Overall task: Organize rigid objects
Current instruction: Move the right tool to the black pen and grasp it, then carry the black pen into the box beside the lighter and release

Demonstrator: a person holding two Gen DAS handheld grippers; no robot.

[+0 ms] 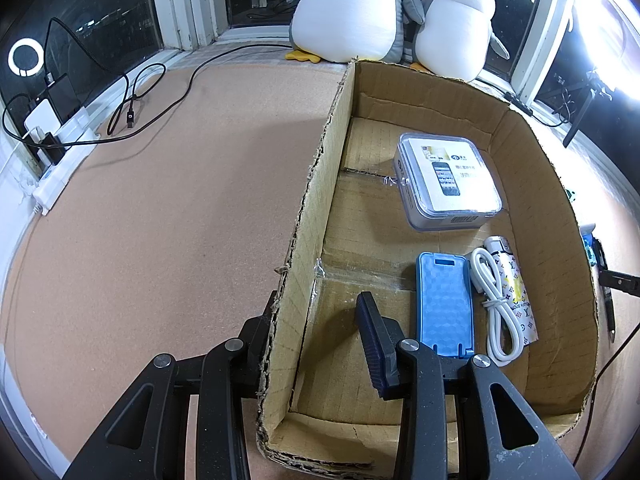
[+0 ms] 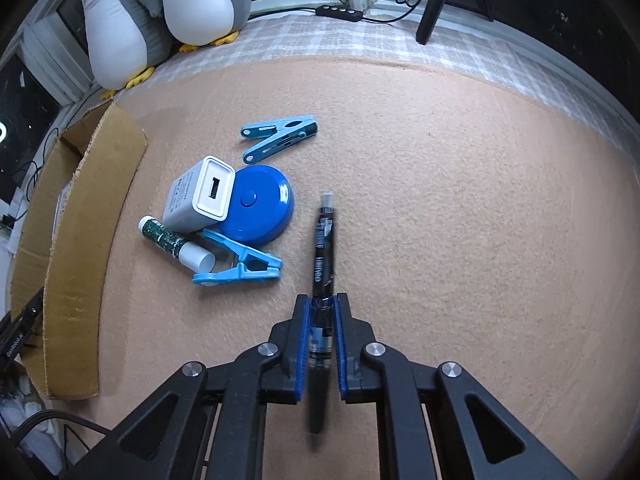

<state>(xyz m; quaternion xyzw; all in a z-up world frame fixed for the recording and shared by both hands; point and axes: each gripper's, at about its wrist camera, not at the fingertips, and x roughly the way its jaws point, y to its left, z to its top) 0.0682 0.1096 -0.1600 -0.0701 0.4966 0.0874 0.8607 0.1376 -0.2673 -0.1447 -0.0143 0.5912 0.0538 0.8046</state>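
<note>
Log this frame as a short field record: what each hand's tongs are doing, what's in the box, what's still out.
left tongs: open, straddling brown cardboard box wall
right tongs: shut on black pen
in box: clear plastic case, blue phone case, white coiled cable
still out: white USB charger, blue round tape measure, two blue clothespins

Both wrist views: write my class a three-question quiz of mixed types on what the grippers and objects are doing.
1. True or false: the right gripper is shut on the pen.
2. The left gripper straddles which part of the cardboard box? A) its left wall B) its right wall
3. How many blue clothespins lie on the mat?

Key: 1 true. 2 A. 3 two: and.
</note>
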